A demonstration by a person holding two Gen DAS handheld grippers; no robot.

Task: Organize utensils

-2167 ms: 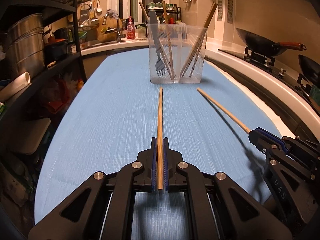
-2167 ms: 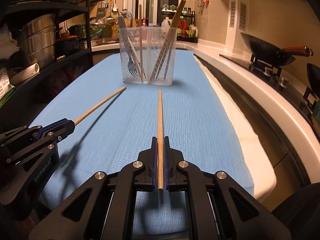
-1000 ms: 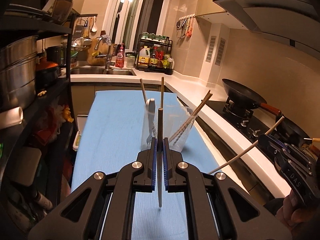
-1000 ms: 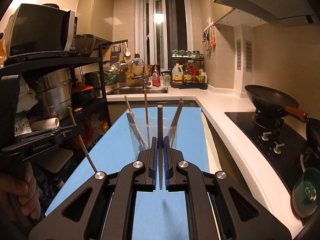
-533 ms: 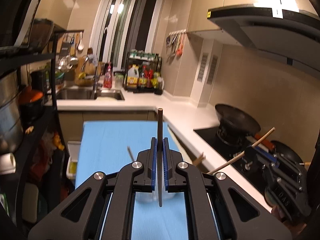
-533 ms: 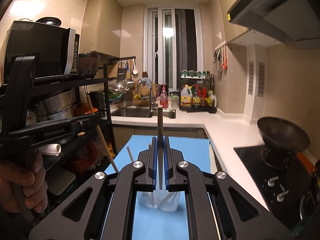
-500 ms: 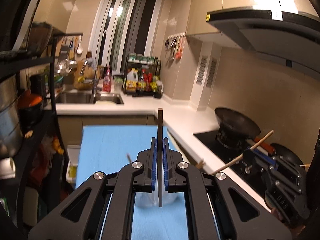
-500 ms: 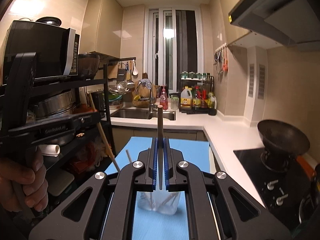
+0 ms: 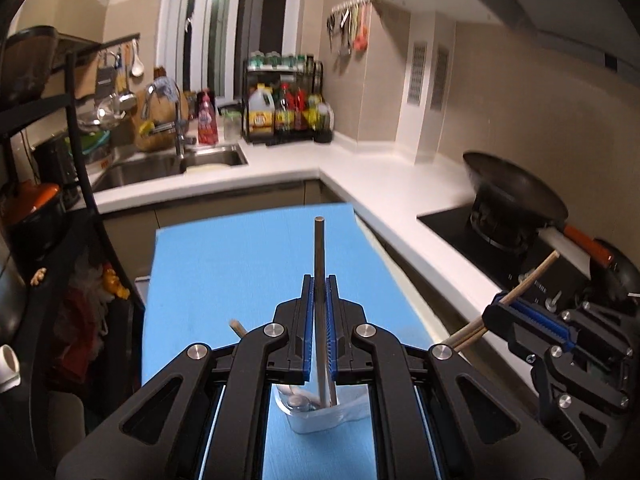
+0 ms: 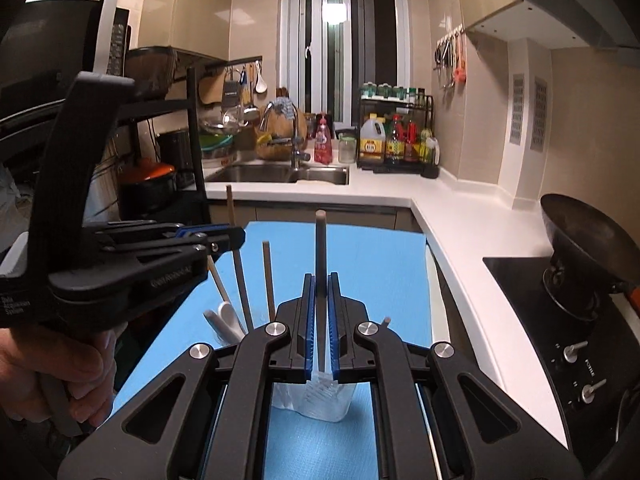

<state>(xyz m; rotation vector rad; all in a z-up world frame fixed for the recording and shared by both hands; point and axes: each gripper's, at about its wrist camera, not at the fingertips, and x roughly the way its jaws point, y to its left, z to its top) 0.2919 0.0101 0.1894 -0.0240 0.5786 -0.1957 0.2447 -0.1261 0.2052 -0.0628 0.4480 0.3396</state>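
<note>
Both grippers have been carried up from the blue-covered worktop [image 9: 248,264], where the chopsticks lay flat two seconds earlier, and are now held over the clear plastic utensil holder [image 9: 316,416], which has slid to the bottom centre of both views. The left gripper [image 9: 319,320] is clamped on a slender wooden chopstick [image 9: 319,248] that is held upright, its lower end reaching into the holder. The right gripper [image 10: 320,320] has its blue-padded fingers [image 10: 307,320] just easing apart; a second wooden chopstick [image 10: 320,248] still stands between them, though whether the pads still press on it cannot be told.

In the left wrist view the right gripper is seen at the lower right of the frame, its chopstick slanting across the white counter edge. Only the right wrist view shows the person's hand [image 10: 52,372] on the left gripper's handle at the lower left, the earlier stored chopsticks [image 10: 267,276] and a white spoon [image 10: 224,316] rising from the holder.
</note>
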